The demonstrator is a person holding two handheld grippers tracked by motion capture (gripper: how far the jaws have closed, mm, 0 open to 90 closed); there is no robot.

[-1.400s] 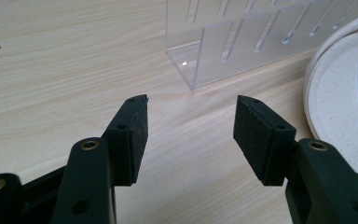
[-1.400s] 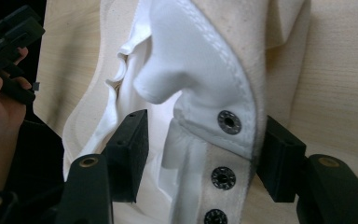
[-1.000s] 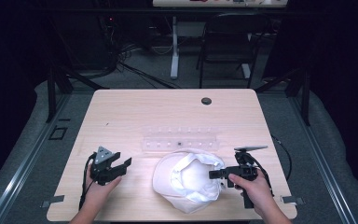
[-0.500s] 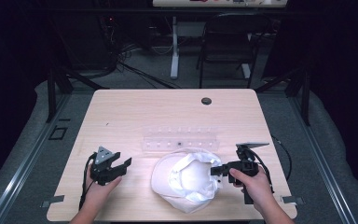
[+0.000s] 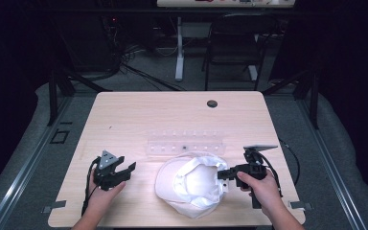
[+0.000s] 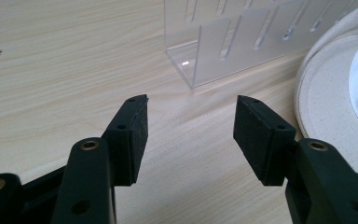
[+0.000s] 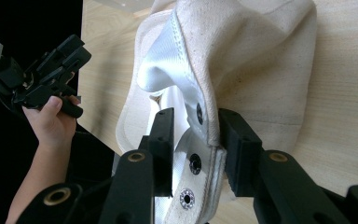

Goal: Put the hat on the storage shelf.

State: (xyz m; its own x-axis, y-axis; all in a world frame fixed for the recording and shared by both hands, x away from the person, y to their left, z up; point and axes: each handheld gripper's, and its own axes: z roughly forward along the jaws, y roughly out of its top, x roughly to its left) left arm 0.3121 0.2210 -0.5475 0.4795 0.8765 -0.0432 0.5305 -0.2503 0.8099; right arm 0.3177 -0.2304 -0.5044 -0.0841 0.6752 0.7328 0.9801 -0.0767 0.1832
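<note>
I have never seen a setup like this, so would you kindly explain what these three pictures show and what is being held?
No robot is here: a person sits at a wooden table and holds a hand-operated two-jaw gripper in each hand. The high view looks down from above the person. There the left gripper is open over bare wood, and the right gripper meets a cream cap lying upside down, its white lining showing. Beyond the cap stands a clear plastic rack. The other two pictures come from cameras riding on the grippers. The left gripper view shows its jaws apart, with the rack ahead. The right gripper view shows its jaws on either side of the cap's snap-studded edge; whether they pinch it I cannot tell.
</note>
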